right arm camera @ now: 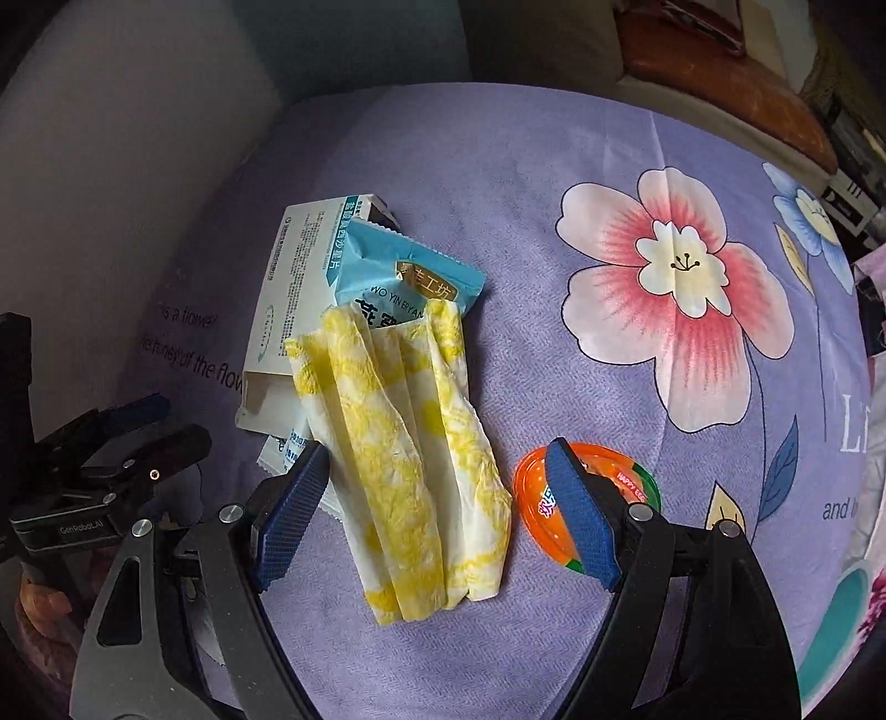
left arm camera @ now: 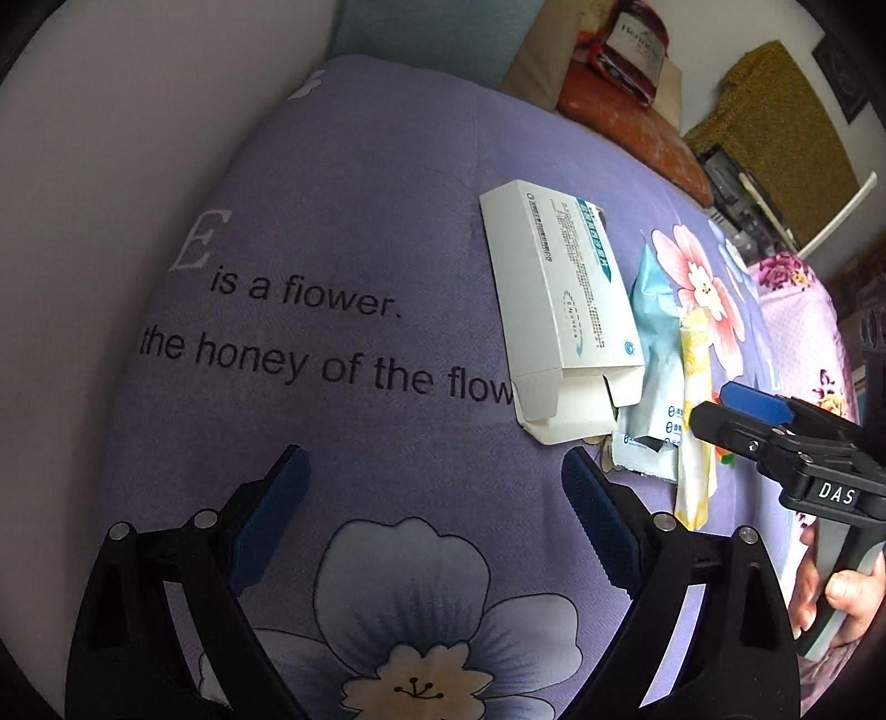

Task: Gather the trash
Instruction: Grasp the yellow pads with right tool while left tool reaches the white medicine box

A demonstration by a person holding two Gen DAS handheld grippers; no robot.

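On a lilac flowered bedspread, the right gripper hangs wide open and empty over a yellow-printed tissue; beyond lie blue wrapper and white carton. Best straddle the tissue's middle, then close.

The left gripper gapes empty.

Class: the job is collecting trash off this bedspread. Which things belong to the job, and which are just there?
Trash: white carton; blue wrapper; yellow-printed tissue; orange jelly lid.

Just there: floral bedspread; cushions; red packet.
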